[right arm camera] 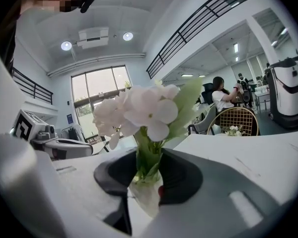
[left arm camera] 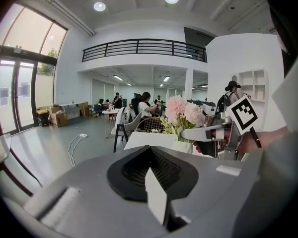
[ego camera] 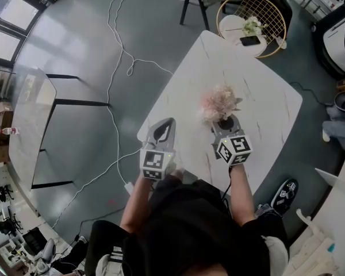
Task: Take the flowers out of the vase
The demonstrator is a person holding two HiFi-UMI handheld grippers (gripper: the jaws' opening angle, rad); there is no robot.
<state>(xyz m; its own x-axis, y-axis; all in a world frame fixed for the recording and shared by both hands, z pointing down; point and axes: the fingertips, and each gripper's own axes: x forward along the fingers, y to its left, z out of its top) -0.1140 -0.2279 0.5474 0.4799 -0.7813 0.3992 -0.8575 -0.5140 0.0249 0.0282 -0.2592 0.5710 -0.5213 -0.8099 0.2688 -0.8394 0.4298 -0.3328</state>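
Pinches light, crush-prone flowers (right arm camera: 141, 108) gently by bunched stems (right arm camera: 148, 157) in right gripper (right arm camera: 145, 180) jaws, with left gripper (left arm camera: 150, 152) jaws clenched empty.

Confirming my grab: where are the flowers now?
On the white table in head view, the flowers stand ahead of the right claw, stems gripped between its jaws.

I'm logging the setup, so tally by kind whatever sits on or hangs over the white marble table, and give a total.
flower bunch: 1
vase: 1
tools: 2 (left tool, right tool)
Total: 4
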